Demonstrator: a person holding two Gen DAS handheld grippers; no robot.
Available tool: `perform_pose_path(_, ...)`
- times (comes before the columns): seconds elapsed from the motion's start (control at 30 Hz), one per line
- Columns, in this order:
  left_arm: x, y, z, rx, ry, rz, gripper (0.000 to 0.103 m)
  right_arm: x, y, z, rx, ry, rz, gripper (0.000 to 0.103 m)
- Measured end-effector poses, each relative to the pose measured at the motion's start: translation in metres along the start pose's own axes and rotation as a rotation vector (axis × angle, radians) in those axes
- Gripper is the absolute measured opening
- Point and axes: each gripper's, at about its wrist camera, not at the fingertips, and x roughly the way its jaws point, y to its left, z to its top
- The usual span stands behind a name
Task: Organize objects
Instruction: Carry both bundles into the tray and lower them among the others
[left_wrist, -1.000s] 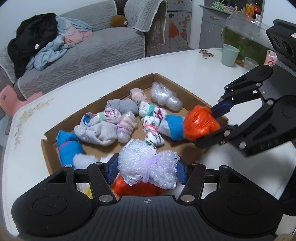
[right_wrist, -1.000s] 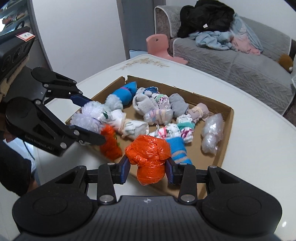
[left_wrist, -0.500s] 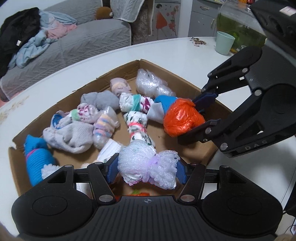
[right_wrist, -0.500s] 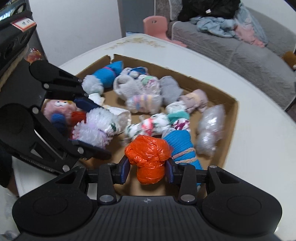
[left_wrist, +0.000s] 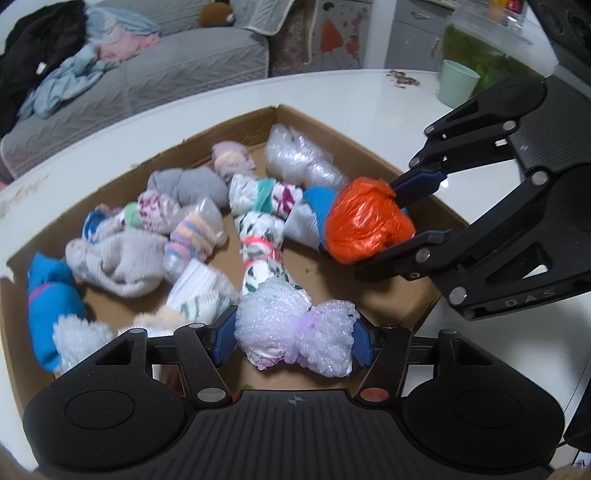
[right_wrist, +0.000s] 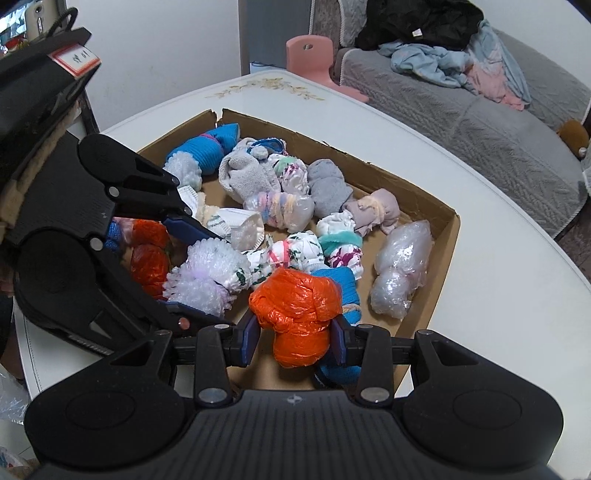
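A shallow cardboard box (left_wrist: 365, 157) (right_wrist: 417, 195) on a white table holds several rolled sock and plastic bundles. My left gripper (left_wrist: 295, 341) is shut on a white bubble-wrap bundle (left_wrist: 295, 332), held low over the box's near edge; the bundle also shows in the right wrist view (right_wrist: 207, 273). My right gripper (right_wrist: 293, 336) is shut on an orange plastic bundle (right_wrist: 295, 314), over the box beside a blue sock roll (right_wrist: 343, 284). The left wrist view shows that orange bundle (left_wrist: 365, 221) between the right gripper's fingers (left_wrist: 421, 184).
Another orange bundle (right_wrist: 147, 258) lies in the box under the left gripper. A clear plastic bundle (right_wrist: 402, 266) lies by the box's wall. A green cup (left_wrist: 458, 83) stands on the table. A grey sofa with clothes (right_wrist: 480, 92) and a pink stool (right_wrist: 310, 55) lie beyond.
Both grippers have moved further in over the box and lower, each still holding its bundle. They now sit closer to each other.
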Motion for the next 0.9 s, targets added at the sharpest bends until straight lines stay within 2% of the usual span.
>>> perform_pose_path(0.2, 0.000, 0.004, -0.012, -0.095, 0.012, -0.011, 0.067, 0.001, 0.001, 0.000, -0.006, 0.006, 0.008, 0.037)
perform_pose_path(0.53, -0.018, -0.004, -0.034, -0.081, 0.059, -0.002, 0.066, 0.000, 0.023, -0.008, -0.085, 0.086, 0.070, 0.037)
perform_pose_path(0.67, -0.022, -0.006, -0.037, -0.002, 0.071, -0.033, 0.067, -0.011, 0.028, -0.008, -0.113, 0.068, 0.123, 0.037)
perform_pose_path(0.77, -0.021, -0.007, -0.032, 0.093, 0.072, -0.055, 0.067, -0.012, 0.027, -0.011, -0.129, 0.077, 0.165, 0.037)
perform_pose_path(0.9, -0.022, -0.010, -0.024, 0.208, 0.064, -0.086, 0.067, -0.007, 0.028, -0.015, -0.154, 0.074, 0.183, 0.037)
